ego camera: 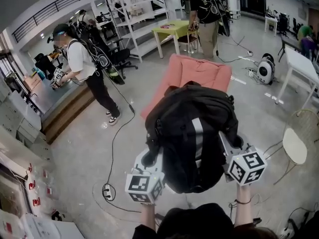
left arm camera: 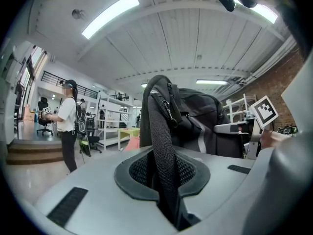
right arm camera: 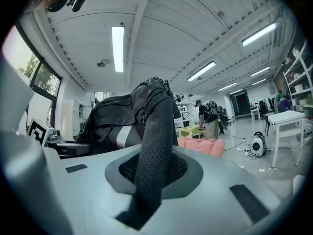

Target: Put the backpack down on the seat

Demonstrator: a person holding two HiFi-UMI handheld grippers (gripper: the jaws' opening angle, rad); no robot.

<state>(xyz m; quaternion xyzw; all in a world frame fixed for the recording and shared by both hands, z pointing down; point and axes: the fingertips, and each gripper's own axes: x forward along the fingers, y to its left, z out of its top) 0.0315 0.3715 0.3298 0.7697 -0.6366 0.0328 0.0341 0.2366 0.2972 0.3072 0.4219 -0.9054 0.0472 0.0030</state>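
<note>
The backpack (ego camera: pixel 192 133) hangs in the air near the pink seat (ego camera: pixel 199 69), with the left gripper (ego camera: pixel 149 159) and right gripper (ego camera: pixel 233 148) each clamped on a strap (left arm camera: pixel 164 146), so setting it down and letting go are apparently left to do.

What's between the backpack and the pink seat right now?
Nothing visible. The backpack hangs by its straps from the left hand-held gripper and right hand-held gripper, pink seat just beyond. The seat's showing surface is bare; the part behind the backpack is hidden.
</note>
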